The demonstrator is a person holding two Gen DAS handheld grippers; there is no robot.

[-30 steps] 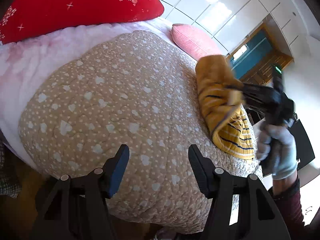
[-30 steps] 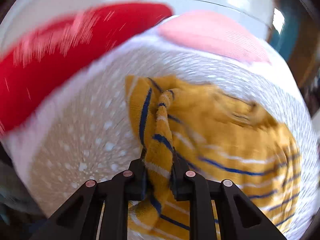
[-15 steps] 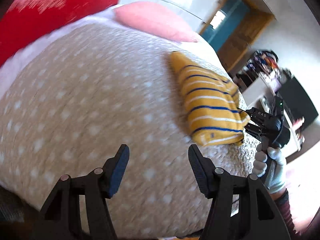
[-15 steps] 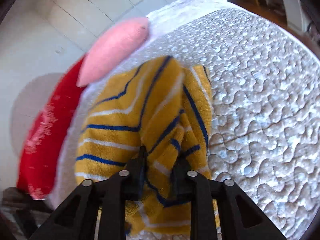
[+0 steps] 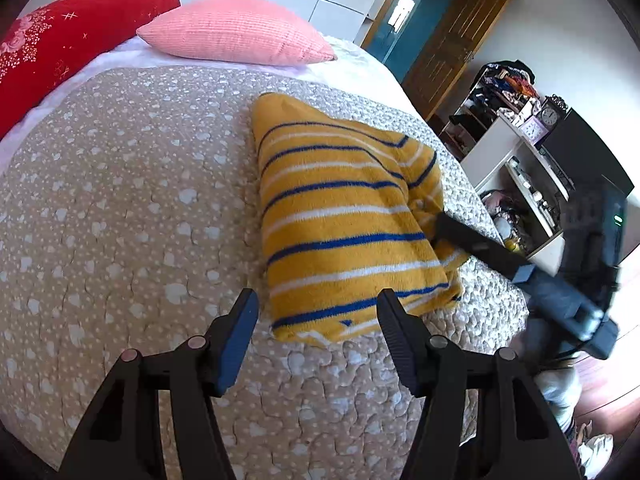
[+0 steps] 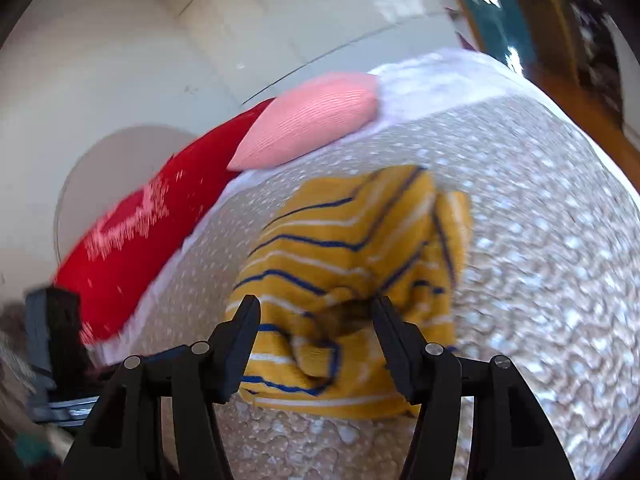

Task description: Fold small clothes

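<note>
Both tongs (image 5: 316, 332) (image 6: 316, 336) gape just before the folded striped garment (image 5: 344, 224).

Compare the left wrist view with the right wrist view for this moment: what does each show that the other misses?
Only the left wrist view shows the open left gripper, the cluttered white shelf, a clock and the garment's flat, neatly striped top.

Only the right wrist view shows the right gripper spread open with nothing between its fingers, and the garment's bunched, rumpled near end.

Both show the yellow striped garment folded on the dotted quilt, with the pink pillow and red pillow behind.
</note>
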